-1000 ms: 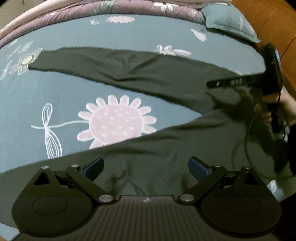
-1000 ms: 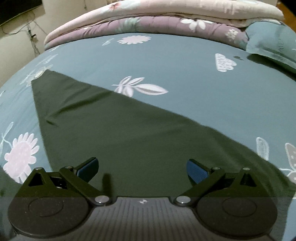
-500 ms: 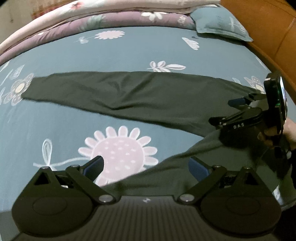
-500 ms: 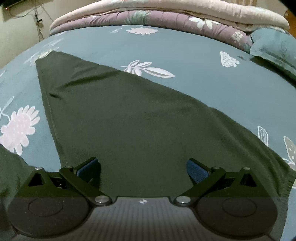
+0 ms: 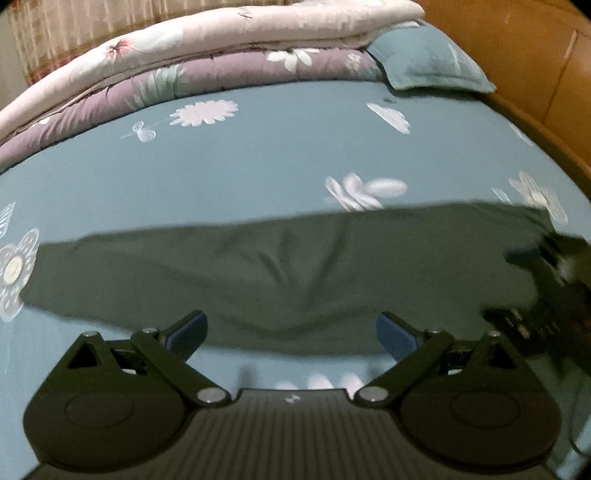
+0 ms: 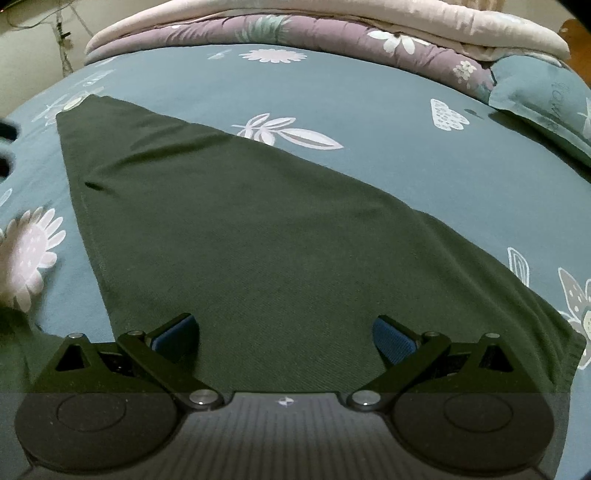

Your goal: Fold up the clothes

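Dark green trousers lie flat on a teal flowered bed sheet. In the left wrist view one trouser leg [image 5: 280, 273] runs across the frame from left to right. My left gripper [image 5: 291, 332] hovers open over that leg's near edge, nothing between its blue pads [image 5: 186, 330]. The right gripper's body [image 5: 546, 295] shows blurred at the right edge. In the right wrist view the trouser leg [image 6: 258, 236] widens toward me, and my right gripper [image 6: 284, 338] stands open just above the cloth near its wide end.
Folded quilts [image 5: 207, 55] and a teal pillow [image 5: 428, 62] are piled at the far end of the bed. A brown padded headboard [image 5: 517, 55] stands at the right. A wall with a cable [image 6: 59, 33] is at the far left in the right wrist view.
My left gripper has left the near trouser leg and swung up and forward to the far leg. The right gripper has dropped closer to the cloth. Both stayed open.
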`<state>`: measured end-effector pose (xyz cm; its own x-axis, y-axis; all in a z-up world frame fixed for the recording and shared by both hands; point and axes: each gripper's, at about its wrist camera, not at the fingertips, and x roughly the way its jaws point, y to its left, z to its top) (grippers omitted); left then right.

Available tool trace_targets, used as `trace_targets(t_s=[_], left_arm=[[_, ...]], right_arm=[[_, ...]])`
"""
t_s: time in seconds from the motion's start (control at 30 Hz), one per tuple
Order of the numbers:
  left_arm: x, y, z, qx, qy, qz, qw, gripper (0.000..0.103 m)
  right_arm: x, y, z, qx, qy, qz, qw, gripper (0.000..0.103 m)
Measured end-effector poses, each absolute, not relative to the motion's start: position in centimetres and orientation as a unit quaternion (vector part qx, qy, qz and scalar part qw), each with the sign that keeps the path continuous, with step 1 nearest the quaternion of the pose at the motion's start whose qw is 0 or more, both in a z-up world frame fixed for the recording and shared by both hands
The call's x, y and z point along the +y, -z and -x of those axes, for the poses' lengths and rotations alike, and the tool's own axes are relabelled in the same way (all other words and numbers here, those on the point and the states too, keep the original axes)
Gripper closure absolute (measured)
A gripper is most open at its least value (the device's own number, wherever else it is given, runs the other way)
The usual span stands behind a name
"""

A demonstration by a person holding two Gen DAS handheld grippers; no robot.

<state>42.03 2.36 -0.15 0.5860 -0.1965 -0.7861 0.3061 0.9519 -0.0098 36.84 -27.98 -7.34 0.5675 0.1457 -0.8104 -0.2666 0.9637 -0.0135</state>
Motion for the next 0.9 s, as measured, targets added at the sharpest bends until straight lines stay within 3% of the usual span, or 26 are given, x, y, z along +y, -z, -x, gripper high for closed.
trace_targets(t_s=[0.4, 0.7, 0.9], left_arm=[[9.4, 7.0, -53.7, 0.442, 0.129, 0.078, 0.884, 0.005], [13.6, 6.7, -57.1, 0.418, 0.035, 0.056, 0.906, 0.005], [11.9, 4.6, -55.1, 0.411, 0.058, 0.046, 0.909, 0.006]], right_arm=[[-27.9, 7.4, -37.2, 0.462, -0.105, 0.067, 0.878, 0.0], [-27.7, 7.4, -37.4, 0.468, -0.1, 0.066, 0.875, 0.0], [-27.6, 7.5, -37.4, 0.468, -0.096, 0.064, 0.876, 0.0]])
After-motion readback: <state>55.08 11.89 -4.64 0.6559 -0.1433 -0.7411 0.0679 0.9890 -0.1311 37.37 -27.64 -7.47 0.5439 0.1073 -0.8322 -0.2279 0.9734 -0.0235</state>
